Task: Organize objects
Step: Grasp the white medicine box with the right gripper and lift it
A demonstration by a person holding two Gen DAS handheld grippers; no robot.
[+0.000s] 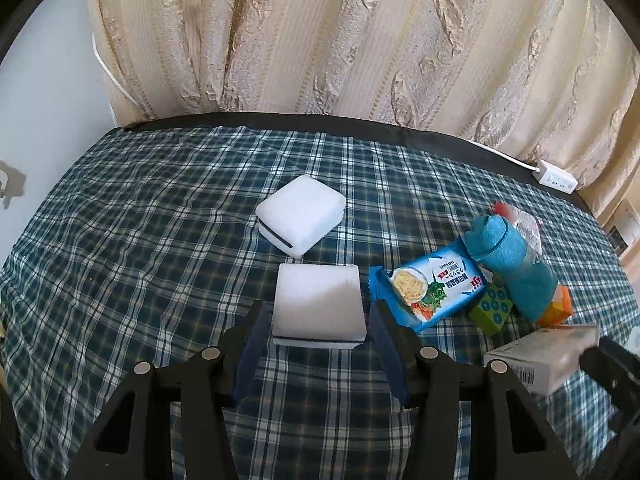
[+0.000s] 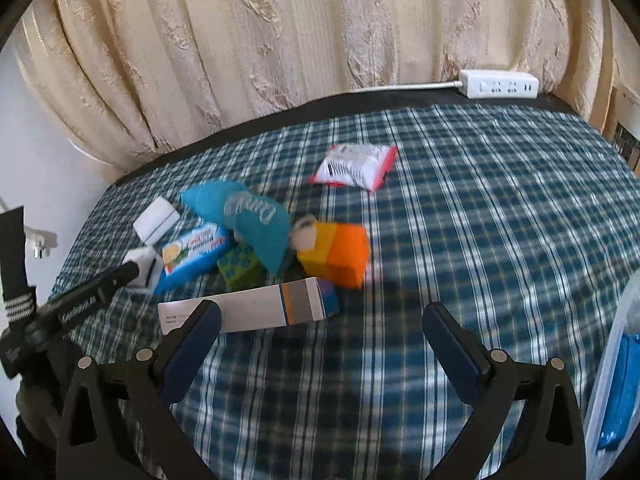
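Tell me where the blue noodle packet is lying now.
In the left wrist view, the blue noodle packet lies on the checked cloth, right of the near white sponge, against the green block.

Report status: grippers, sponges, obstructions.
Left gripper straddling near white sponge, pads not pressing. Right gripper open, empty, over the long box. Snack pack close beside sponge.

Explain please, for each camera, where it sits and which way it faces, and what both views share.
Left wrist: sits on the left gripper, facing down at a white sponge block on the plaid cloth; its own two fingers show, and the right gripper at the edge.
Right wrist: sits on the right gripper, open, facing the long box; the left gripper shows.
Shared: blue noodle packet, teal towel, curtain.
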